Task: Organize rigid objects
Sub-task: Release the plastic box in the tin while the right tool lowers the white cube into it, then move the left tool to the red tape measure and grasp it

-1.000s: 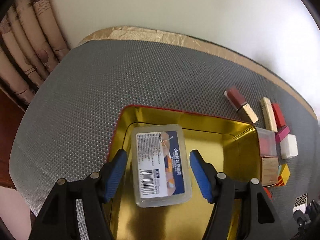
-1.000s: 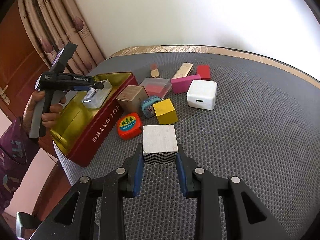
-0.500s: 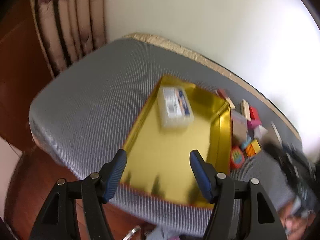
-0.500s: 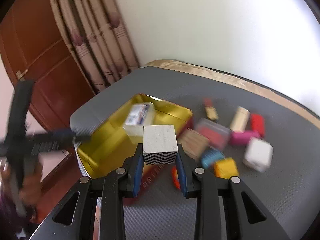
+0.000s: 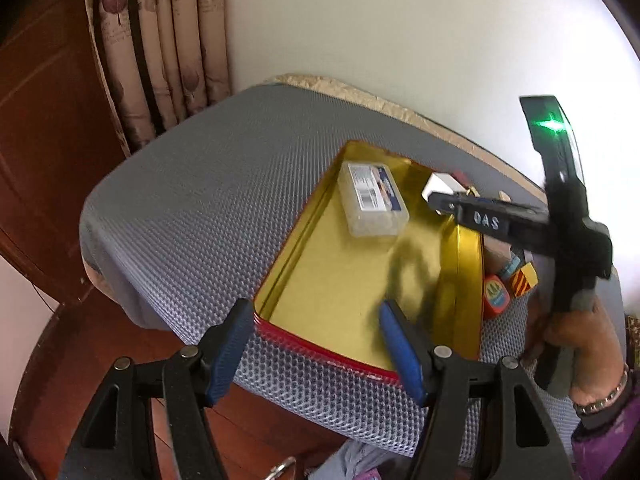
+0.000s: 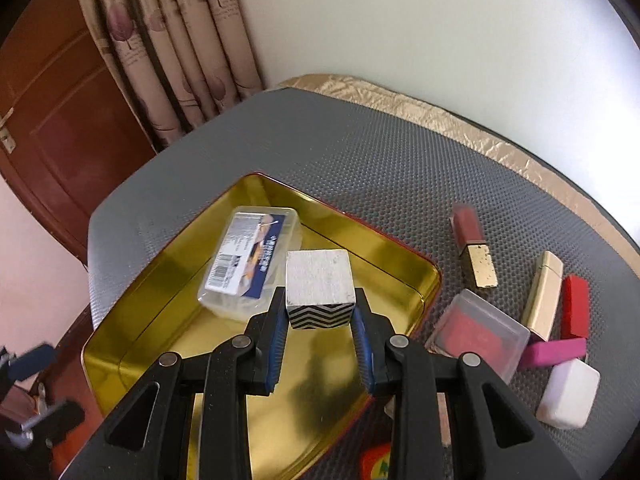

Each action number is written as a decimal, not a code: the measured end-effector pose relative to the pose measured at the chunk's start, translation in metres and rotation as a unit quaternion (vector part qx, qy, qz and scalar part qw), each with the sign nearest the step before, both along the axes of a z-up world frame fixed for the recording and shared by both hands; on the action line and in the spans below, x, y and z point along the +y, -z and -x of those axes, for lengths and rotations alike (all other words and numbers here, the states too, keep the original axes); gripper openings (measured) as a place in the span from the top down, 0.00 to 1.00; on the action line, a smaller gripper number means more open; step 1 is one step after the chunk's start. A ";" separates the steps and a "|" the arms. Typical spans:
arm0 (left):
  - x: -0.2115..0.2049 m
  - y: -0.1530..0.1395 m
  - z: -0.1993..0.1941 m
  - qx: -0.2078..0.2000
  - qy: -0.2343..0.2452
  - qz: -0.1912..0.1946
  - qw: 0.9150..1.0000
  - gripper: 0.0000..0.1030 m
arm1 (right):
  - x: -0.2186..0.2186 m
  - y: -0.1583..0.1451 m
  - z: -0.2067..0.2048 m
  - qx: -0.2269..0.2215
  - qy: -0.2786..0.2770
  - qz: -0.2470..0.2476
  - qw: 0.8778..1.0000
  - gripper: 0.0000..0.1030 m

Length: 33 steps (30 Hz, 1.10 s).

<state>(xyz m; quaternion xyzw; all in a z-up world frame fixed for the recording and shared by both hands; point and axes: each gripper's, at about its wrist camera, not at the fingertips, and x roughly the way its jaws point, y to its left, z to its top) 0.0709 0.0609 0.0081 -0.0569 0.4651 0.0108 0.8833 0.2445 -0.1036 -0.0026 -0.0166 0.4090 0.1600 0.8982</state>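
My right gripper (image 6: 320, 309) is shut on a white wooden cube (image 6: 319, 282) with a black zigzag side. It hangs over the gold tin (image 6: 160, 320), just right of the clear plastic box (image 6: 252, 260) with a blue label lying inside. In the left wrist view, that cube (image 5: 438, 186) and the right gripper (image 5: 444, 200) hover over the tin's far right corner. My left gripper (image 5: 318, 340) stands open and empty above the tin's near rim (image 5: 320, 350); the plastic box (image 5: 374, 200) lies far ahead of it.
Right of the tin on the grey mat lie a lipstick (image 6: 474, 248), a cream tube (image 6: 544, 296), a red block (image 6: 576, 312), a pink block (image 6: 556, 352), a white block (image 6: 568, 392) and a clear case (image 6: 476, 332). Curtain and wooden door stand beyond the left table edge.
My left gripper has drawn back from the plastic box to the tin's near edge, leaving the box inside. My right gripper has carried the cube leftward from over the mat to above the tin.
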 end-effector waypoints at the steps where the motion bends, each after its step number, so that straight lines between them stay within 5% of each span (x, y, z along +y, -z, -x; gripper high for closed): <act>1: 0.001 0.004 0.000 0.009 0.000 0.007 1.000 0.35 | 0.000 0.002 -0.002 0.003 0.001 0.000 1.000 0.72; 8: 0.002 0.003 0.000 0.001 -0.005 0.004 1.000 0.35 | 0.008 0.012 -0.017 0.012 0.005 0.004 1.000 0.70; 12: -0.003 0.008 -0.002 0.007 0.003 0.000 1.000 0.35 | 0.002 0.008 -0.016 0.002 0.007 -0.021 1.000 0.54; 14: -0.006 0.010 -0.003 0.006 0.007 -0.002 1.000 0.35 | -0.009 -0.004 0.001 -0.031 0.008 -0.046 0.998 0.53; 17: -0.009 0.005 0.000 -0.004 0.016 -0.002 1.000 0.35 | -0.041 -0.022 0.041 -0.090 0.031 -0.063 0.993 0.38; 21: -0.018 -0.001 0.002 -0.015 0.051 0.007 0.999 0.35 | -0.108 -0.017 0.109 -0.141 0.098 -0.011 0.985 0.26; 28: -0.084 -0.018 0.021 -0.041 0.191 0.007 0.981 0.35 | -0.196 0.030 0.177 -0.123 0.212 0.143 0.959 0.23; 33: -0.145 -0.019 0.027 -0.023 0.260 0.014 0.965 0.35 | -0.229 0.036 0.192 -0.126 0.245 0.084 0.958 0.12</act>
